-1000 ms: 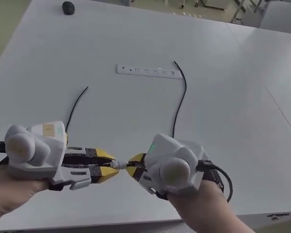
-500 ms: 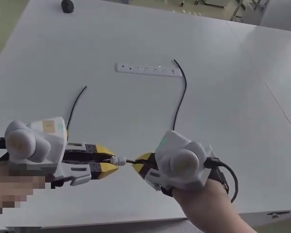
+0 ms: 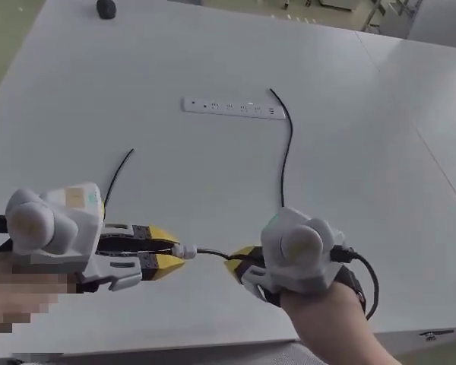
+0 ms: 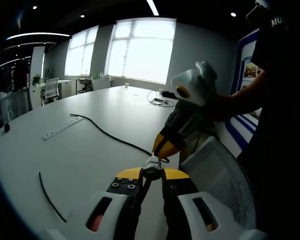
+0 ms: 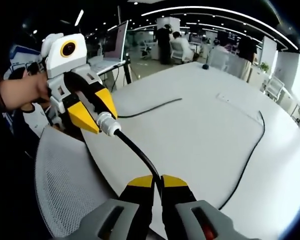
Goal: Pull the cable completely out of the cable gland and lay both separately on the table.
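White table (image 3: 213, 61); left hand-held gripper (image 3: 171, 255) clamping cable gland (image 3: 185, 250), right hand-held gripper (image 3: 234, 263) clamping cable (image 3: 211, 252).

Head view looks down over table (image 3: 175, 61), gripper views face each other closely, sharing the cable (image 5: 137, 150)

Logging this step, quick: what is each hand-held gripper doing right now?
Left hand-held gripper: shut on the cable gland.
Right hand-held gripper: shut on the cable.

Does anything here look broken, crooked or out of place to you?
Nothing stands out. The left gripper holds a white cable gland, the right gripper grips the black cable coming out of it. A power strip and a loose black wire lie flat on the table.
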### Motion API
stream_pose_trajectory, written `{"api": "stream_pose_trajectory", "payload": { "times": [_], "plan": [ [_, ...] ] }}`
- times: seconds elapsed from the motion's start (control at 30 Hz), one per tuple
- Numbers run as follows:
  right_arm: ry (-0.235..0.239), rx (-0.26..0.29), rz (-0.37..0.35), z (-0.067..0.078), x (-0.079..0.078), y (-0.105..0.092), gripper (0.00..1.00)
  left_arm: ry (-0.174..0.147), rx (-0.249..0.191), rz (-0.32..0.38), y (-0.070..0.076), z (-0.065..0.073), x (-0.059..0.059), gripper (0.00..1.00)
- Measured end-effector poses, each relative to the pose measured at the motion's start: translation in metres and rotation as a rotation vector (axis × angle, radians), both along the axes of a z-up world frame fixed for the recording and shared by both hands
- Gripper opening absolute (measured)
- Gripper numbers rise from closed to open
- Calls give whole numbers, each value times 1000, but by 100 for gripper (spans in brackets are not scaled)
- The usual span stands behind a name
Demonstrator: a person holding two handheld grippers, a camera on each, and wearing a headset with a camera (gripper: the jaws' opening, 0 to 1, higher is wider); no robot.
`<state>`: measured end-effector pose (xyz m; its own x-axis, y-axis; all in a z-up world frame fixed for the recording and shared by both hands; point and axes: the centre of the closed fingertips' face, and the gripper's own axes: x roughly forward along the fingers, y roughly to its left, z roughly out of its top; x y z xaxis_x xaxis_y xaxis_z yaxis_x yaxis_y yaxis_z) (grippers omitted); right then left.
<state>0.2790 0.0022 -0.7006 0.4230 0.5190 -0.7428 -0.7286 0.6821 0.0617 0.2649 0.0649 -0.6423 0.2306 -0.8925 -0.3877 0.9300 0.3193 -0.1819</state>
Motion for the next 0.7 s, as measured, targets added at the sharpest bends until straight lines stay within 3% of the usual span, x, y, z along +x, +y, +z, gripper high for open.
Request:
{"api": "stream_pose_trajectory", "payload": {
  "times": [0.2,0.3,0.43,0.53,0.7],
  "plan": [
    [50,35,-52,-5,-3,-1,0,-1,1,-1,-2,0,-1,15],
    [44,37,-54,-4,-2,0,0,-1,1,1,-1,0,0,15],
    [15,38,-23,-2,-3,1,0,-2,4,11,2,0,3,15],
    [-50,22,36,6,-4,2,1,0,1,26,5,0,6,15],
    [-65,22,62,9,-10,3,5,-4,1,22,6,0,5,15]
  ]
}}
